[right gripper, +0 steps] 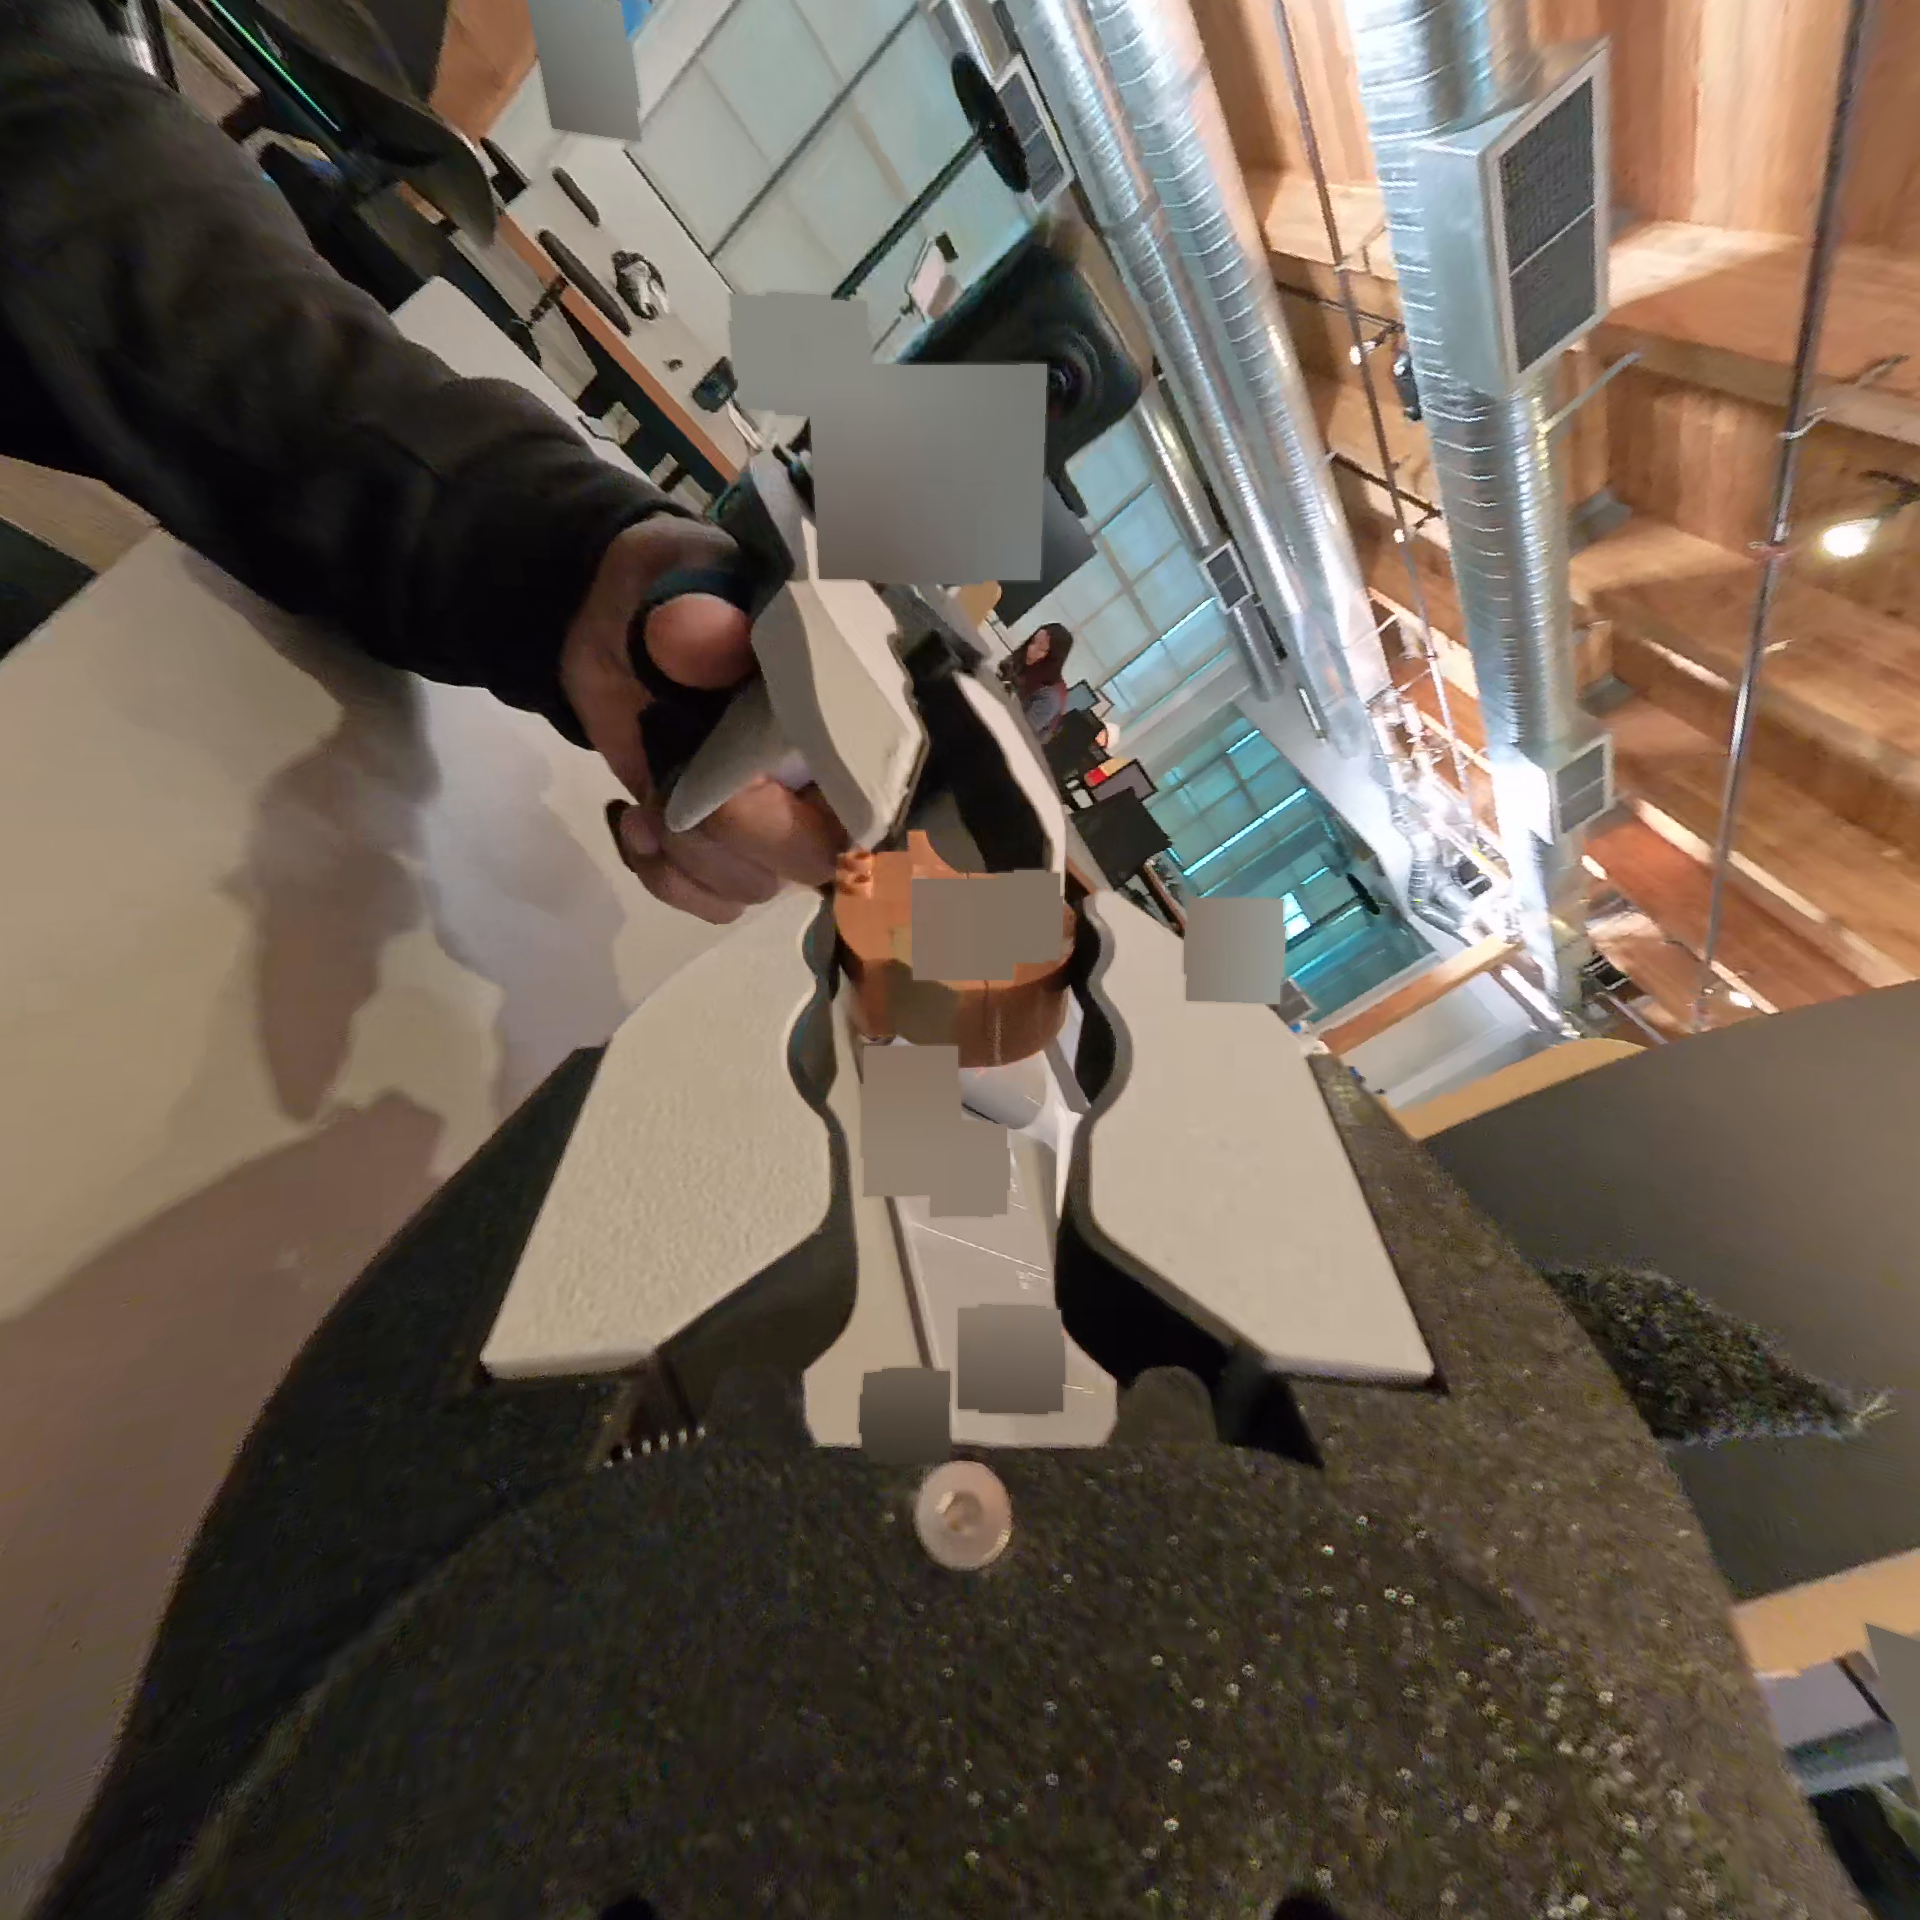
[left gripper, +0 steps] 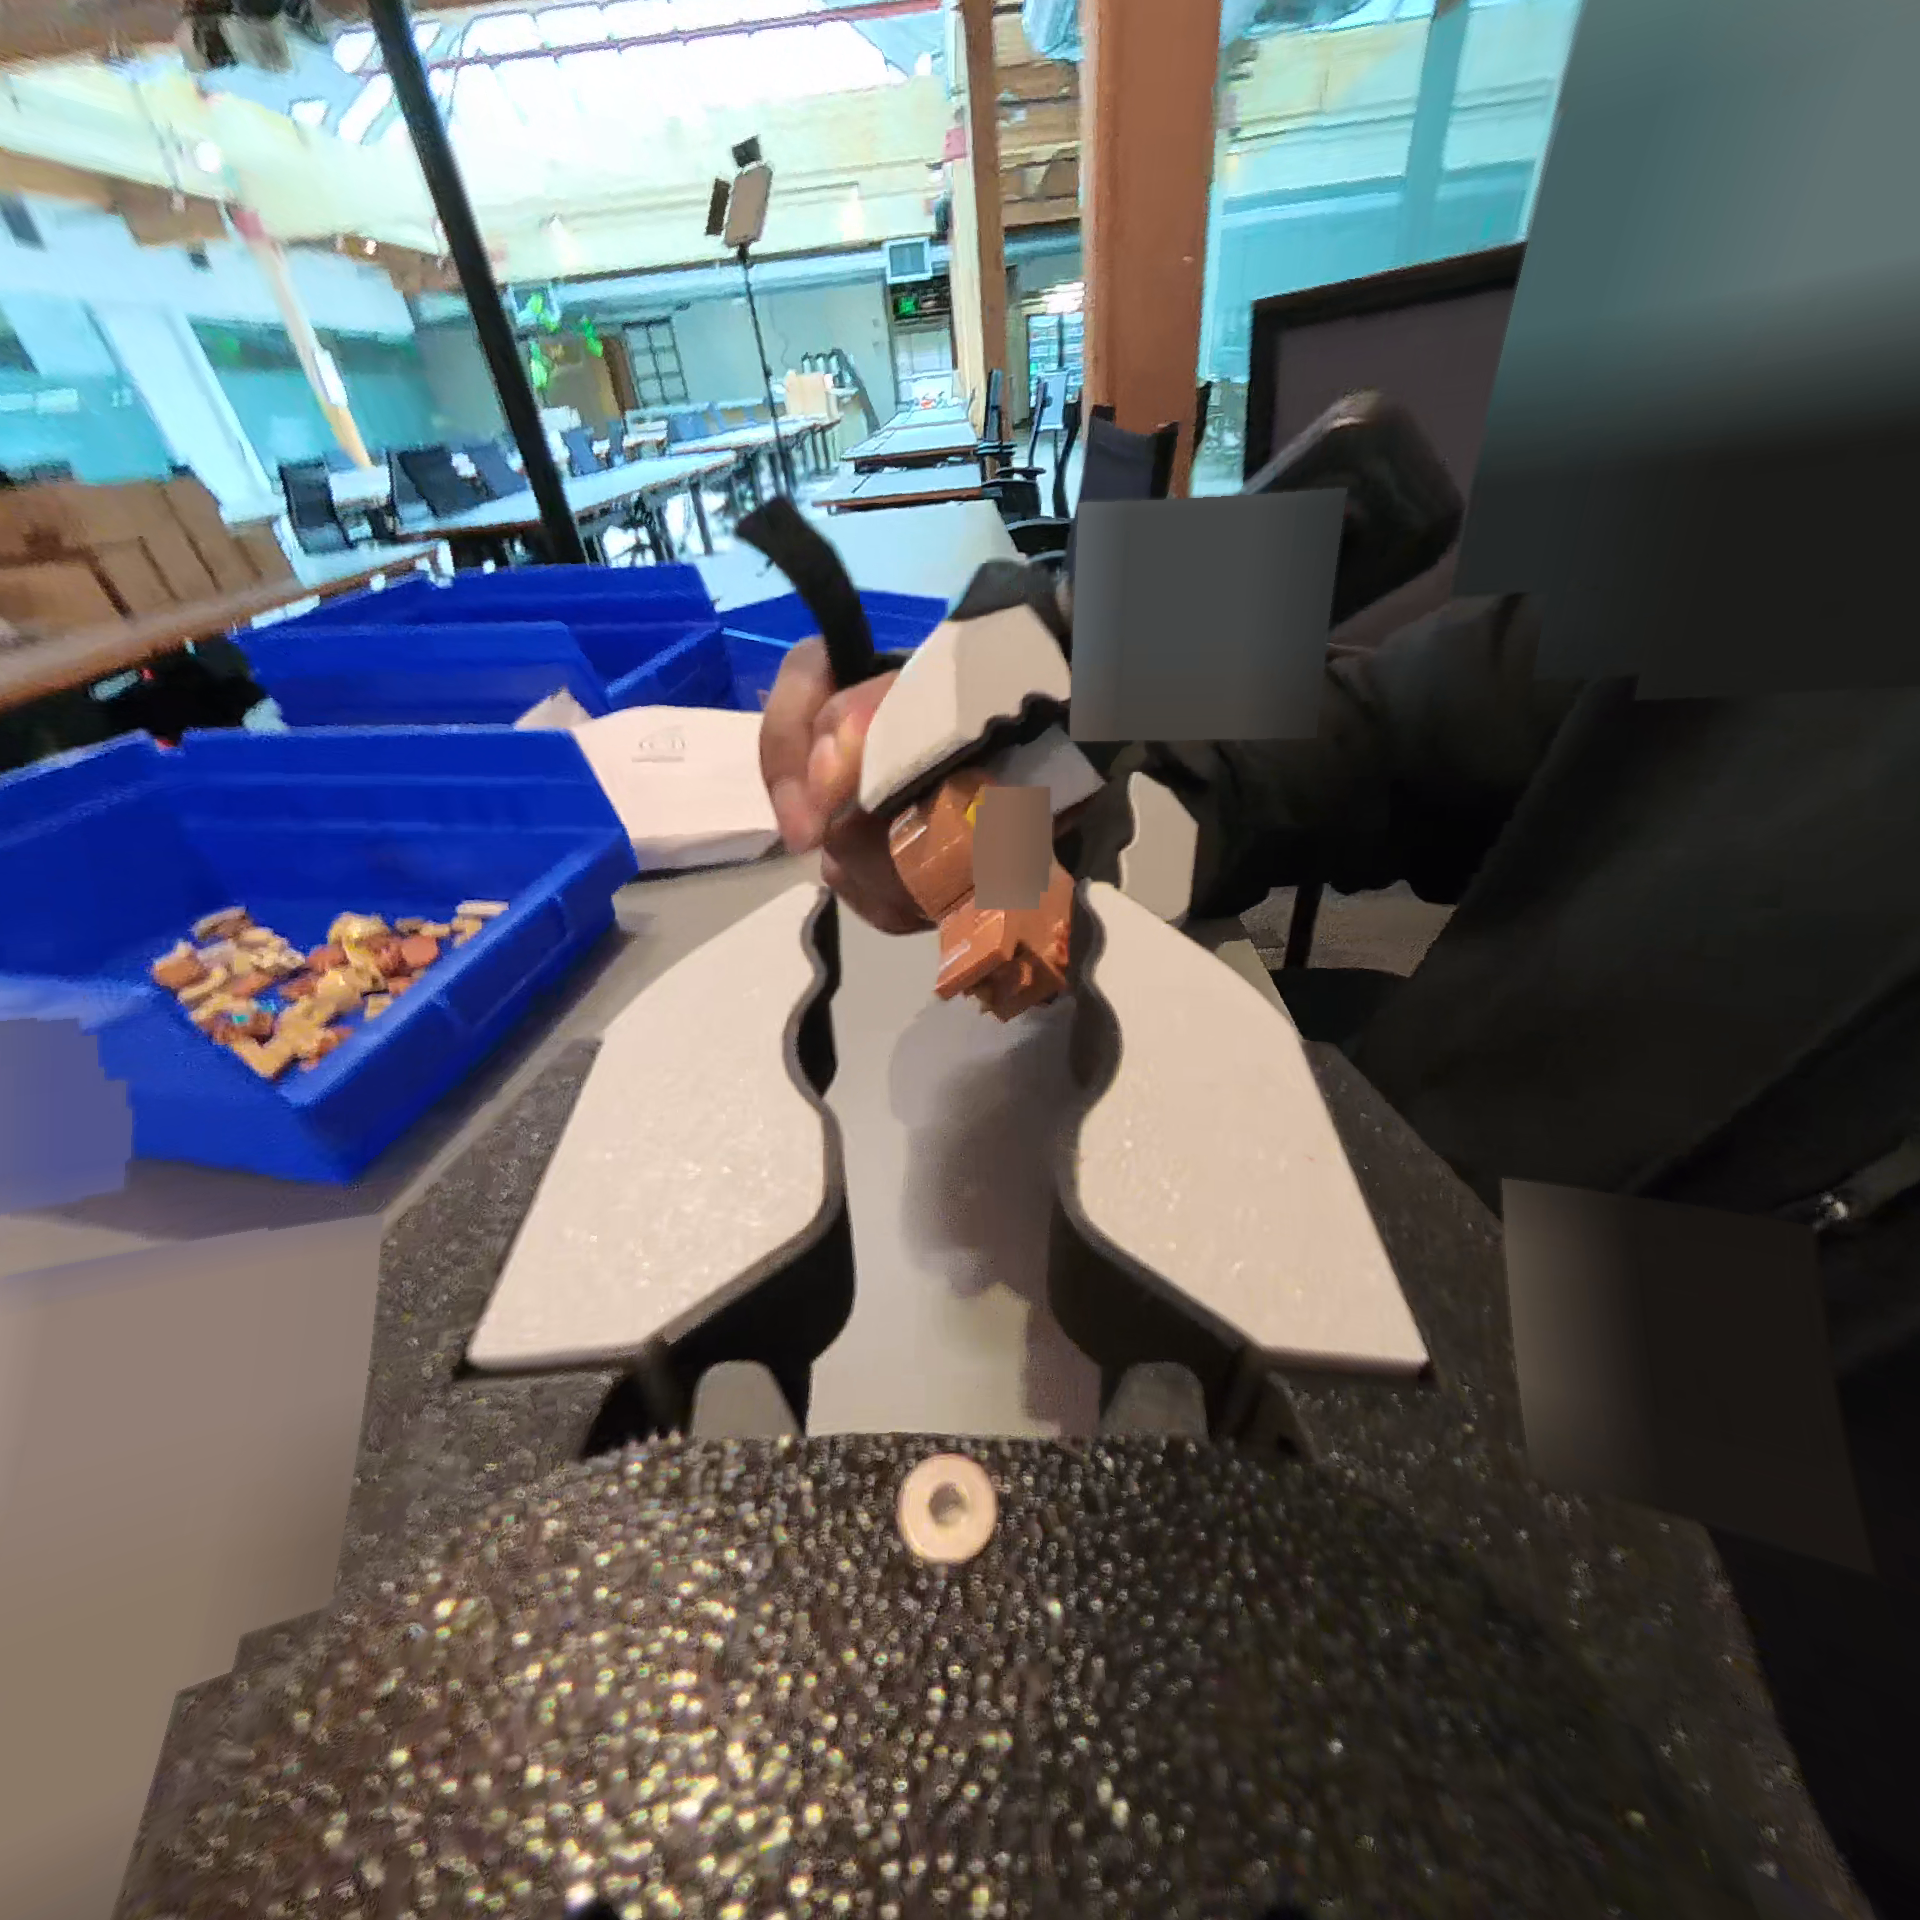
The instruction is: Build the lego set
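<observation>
In the right wrist view my right gripper (right gripper: pixel 956 935) is shut on a brown brick-built figure (right gripper: pixel 997 1013), with both pads against its sides. The left wrist view shows the same figure (left gripper: pixel 930 862) clamped between the right gripper's fingers (left gripper: pixel 966 696), held by a hand above the grey table (left gripper: pixel 914 1122). My left gripper (left gripper: pixel 951 925) is open. Its right fingertip is close beside the figure's lower end and its left fingertip stands well clear. In the right wrist view the left gripper's fingers (right gripper: pixel 852 707) are spread around the figure's far end.
A blue bin (left gripper: pixel 260 1101) holding several small brown and tan pieces (left gripper: pixel 312 966) sits at the left. More blue bins (left gripper: pixel 468 665) stand behind it, with a white paper sheet (left gripper: pixel 675 779) beside them. A person's dark sleeve (left gripper: pixel 1558 831) fills the right side. Both grippers' tips are close together, under 4 cm apart.
</observation>
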Demonstrator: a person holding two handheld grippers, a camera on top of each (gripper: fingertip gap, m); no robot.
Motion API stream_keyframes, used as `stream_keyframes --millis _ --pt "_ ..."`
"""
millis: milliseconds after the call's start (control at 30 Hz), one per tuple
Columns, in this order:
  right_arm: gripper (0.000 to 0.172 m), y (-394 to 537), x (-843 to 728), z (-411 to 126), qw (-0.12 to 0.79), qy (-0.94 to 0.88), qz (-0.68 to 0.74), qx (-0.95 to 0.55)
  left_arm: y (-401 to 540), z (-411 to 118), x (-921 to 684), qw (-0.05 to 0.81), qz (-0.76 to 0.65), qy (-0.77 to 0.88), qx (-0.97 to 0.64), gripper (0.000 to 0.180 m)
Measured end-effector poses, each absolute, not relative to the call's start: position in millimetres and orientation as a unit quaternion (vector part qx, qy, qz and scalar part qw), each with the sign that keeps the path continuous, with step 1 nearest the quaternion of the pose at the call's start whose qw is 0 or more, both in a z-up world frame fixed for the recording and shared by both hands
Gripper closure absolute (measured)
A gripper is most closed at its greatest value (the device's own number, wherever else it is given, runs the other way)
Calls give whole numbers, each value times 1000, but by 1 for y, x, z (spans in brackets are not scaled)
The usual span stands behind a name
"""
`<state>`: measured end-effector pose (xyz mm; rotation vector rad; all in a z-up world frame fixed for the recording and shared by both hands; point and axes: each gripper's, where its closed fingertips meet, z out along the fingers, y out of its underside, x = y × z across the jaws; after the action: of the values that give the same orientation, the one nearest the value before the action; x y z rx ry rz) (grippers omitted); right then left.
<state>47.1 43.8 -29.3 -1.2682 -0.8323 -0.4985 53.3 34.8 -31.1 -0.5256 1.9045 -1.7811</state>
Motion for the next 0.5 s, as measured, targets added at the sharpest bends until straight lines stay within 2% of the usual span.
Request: stream_keyframes --millis 167,267,500 --pt "129 47 48 -32 688 -381 -257 -561 30 -46 57 175 -645 707 -232 140" --pt "129 47 49 -31 689 -380 -264 -558 27 -46 53 144 -658 702 -231 154" --pt "128 47 45 -32 694 -391 -275 -538 26 -47 49 107 -677 693 -225 156"
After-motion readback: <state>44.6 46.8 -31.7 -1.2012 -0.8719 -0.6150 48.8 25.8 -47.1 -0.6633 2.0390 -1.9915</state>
